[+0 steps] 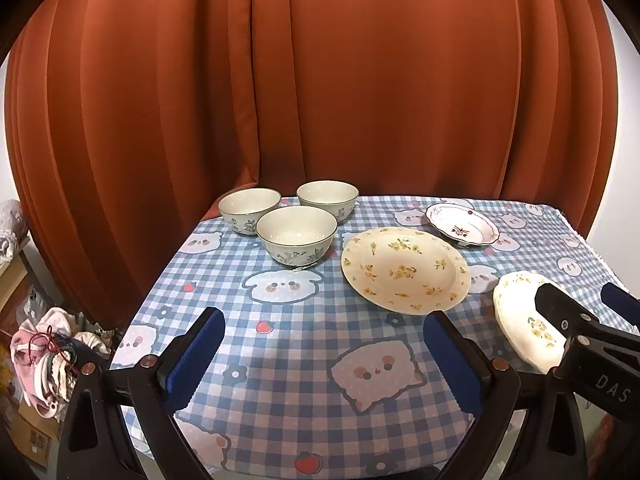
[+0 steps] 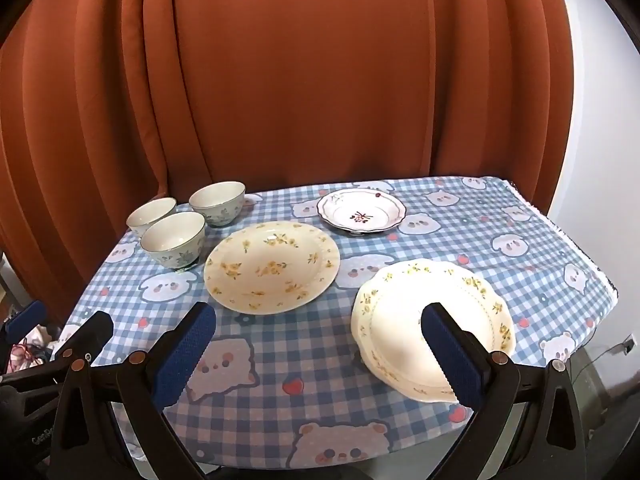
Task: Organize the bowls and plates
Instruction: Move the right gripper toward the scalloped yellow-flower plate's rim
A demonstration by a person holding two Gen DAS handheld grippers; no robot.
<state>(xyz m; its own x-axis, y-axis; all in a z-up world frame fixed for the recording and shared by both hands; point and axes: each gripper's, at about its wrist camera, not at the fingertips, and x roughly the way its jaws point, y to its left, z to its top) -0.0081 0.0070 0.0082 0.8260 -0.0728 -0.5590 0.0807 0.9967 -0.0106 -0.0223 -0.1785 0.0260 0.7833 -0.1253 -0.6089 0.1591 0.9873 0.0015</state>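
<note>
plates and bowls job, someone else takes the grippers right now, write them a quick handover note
Left gripper: open, holding nothing, above the near part of the table.
Right gripper: open, holding nothing, by the scalloped plates.
Three bowls sit apart at far left, not nested.
Round yellow-flower plate lies alone mid-table; small red-flower dish at the back.
Scalloped plates near right look stacked already.
Left: nest the bowls, gather the loose plates.
</note>
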